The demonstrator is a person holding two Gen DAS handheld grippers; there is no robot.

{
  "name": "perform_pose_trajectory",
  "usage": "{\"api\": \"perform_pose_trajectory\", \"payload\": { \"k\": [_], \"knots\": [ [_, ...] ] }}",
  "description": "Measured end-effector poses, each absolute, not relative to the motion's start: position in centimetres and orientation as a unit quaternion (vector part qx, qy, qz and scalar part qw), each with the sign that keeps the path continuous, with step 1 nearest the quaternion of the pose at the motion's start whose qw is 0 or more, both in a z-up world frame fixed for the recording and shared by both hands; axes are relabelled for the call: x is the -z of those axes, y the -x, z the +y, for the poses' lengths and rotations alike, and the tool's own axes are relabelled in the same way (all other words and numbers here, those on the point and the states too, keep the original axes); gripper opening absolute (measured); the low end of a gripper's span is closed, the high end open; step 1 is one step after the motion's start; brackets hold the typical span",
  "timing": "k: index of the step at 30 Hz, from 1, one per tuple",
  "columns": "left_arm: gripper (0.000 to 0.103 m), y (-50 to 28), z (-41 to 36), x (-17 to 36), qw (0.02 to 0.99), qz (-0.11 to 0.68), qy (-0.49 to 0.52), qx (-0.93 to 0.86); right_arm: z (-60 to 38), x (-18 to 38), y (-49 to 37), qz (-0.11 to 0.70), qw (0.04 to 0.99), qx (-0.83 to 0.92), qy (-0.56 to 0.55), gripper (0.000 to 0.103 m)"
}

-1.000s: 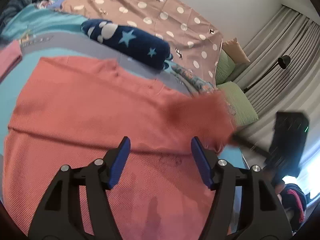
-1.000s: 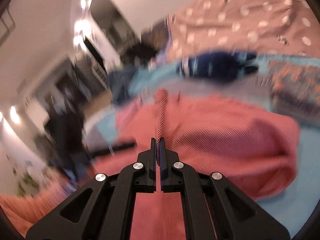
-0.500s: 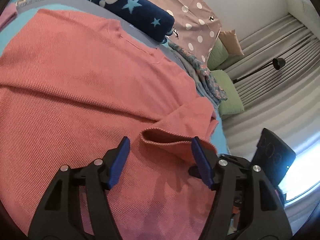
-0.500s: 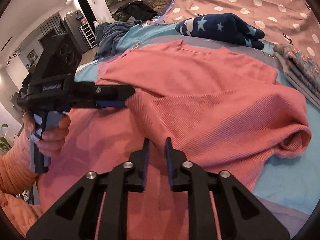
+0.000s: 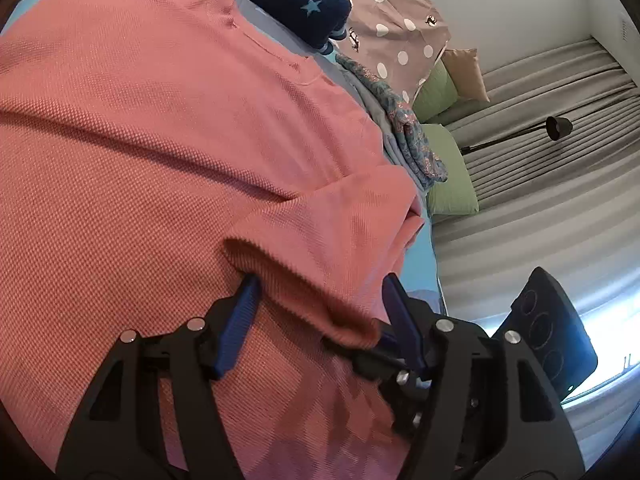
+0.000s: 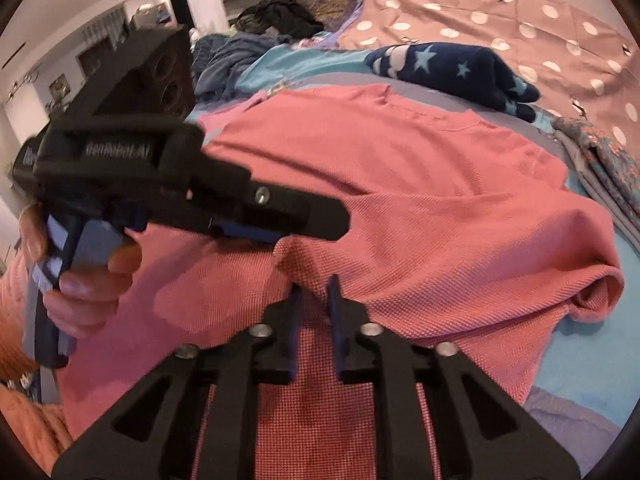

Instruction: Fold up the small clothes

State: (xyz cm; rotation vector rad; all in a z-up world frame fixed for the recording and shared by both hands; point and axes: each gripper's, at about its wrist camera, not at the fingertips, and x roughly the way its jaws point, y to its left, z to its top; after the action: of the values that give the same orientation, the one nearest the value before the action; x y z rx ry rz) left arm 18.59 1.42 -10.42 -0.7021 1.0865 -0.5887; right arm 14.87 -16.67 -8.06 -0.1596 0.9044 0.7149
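Left tool fills the lower half of its own view, its two blue-padded fingers spread wide on either side of a folded-over sleeve of a coral-pink knit top. The sleeve's ribbed cuff edge lies between the pads, but they do not press on it, so this tool holds nothing. At lower right of that view the right tool's black body shows, beside grey curtains.

In the right wrist view, the left tool enters from the left edge, gripped by a bare hand. The right tool sits at bottom centre, its fingers only a narrow slit apart, with the sleeve's edge lying just ahead of the tips. Nothing seems pinched between them, though the cloth sits very close.

The top lies spread on a bed with a light blue sheet. Its neckline points toward the upper part of the frame, toward a navy star-patterned bundle and a pink polka-dot cover. Its long axis runs from neckline down toward the tools, hem end nearest the cameras.

Judging progress: one sleeve, at right of frame, is turned inward across the body. The other side, and the lengthwise fold of the body, look not yet done, so the task seems early.
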Motion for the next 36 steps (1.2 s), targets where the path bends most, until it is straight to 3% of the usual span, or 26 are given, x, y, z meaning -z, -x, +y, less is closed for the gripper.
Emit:
{"api": "perform_pose_trajectory", "payload": {
  "k": [2, 4, 6, 9, 11, 12, 13, 15, 17, 19, 23, 25, 31, 36],
  "knots": [
    [0.066, -18.1, 1.9, 10.4, 0.751, 0.506, 0.335, 0.260, -17.1, 7.6, -15.0, 0.423, 0.841, -0.332, 0.057, 0.005],
    [0.076, -17.5, 2.3, 10.3, 0.737, 0.507, 0.359, 0.267, -17.7, 7.1, -15.2, 0.418, 0.848, -0.324, 0.035, 0.004],
    [0.079, -17.3, 2.4, 10.3, 0.731, 0.503, 0.372, 0.275, -18.0, 6.7, -15.3, 0.415, 0.848, -0.328, 0.014, 0.004],
    [0.076, -18.4, 1.8, 10.4, 0.733, 0.502, 0.378, 0.262, -17.1, 6.6, -14.9, 0.412, 0.844, -0.343, 0.021, 0.004],
    [0.046, -19.8, 1.1, 10.7, 0.730, 0.501, 0.382, 0.265, -16.3, 6.6, -14.2, 0.408, 0.845, -0.344, 0.042, 0.004],
    [0.007, -20.4, 0.4, 10.6, 0.732, 0.506, 0.364, 0.276, -16.0, 6.7, -13.9, 0.406, 0.845, -0.345, 0.048, 0.004],
    [0.003, -20.7, -0.3, 10.2, 0.741, 0.508, 0.340, 0.278, -15.9, 6.7, -13.7, 0.404, 0.846, -0.344, 0.052, 0.004],
    [0.003, -20.5, -1.0, 8.6, 0.767, 0.492, 0.303, 0.280, -16.4, 6.5, -13.5, 0.397, 0.851, -0.340, 0.054, 0.007],
    [0.003, -20.5, -1.3, 5.9, 0.795, 0.462, 0.267, 0.291, -17.7, 5.9, -13.6, 0.395, 0.853, -0.338, 0.042, 0.017],
    [0.003, -21.0, -1.0, 2.8, 0.820, 0.428, 0.237, 0.297, -19.8, 4.8, -14.1, 0.380, 0.870, -0.312, 0.029, 0.035],
    [0.003, -23.1, 1.3, -3.5, 0.871, 0.368, 0.186, 0.269, -24.6, 3.4, -16.0, 0.363, 0.909, -0.206, -0.002, 0.044],
    [0.003, -23.9, 3.1, -5.1, 0.885, 0.354, 0.176, 0.247, -26.7, 3.8, -17.2, 0.370, 0.919, -0.136, -0.012, 0.055],
    [0.003, -25.1, 8.4, -5.0, 0.895, 0.361, 0.174, 0.196, -28.0, 7.7, -18.9, 0.432, 0.896, -0.096, -0.021, 0.056],
    [0.003, -25.0, 9.9, -2.8, 0.893, 0.384, 0.165, 0.167, -25.7, 8.3, -19.0, 0.436, 0.894, -0.105, 0.005, 0.056]
  ]
}}
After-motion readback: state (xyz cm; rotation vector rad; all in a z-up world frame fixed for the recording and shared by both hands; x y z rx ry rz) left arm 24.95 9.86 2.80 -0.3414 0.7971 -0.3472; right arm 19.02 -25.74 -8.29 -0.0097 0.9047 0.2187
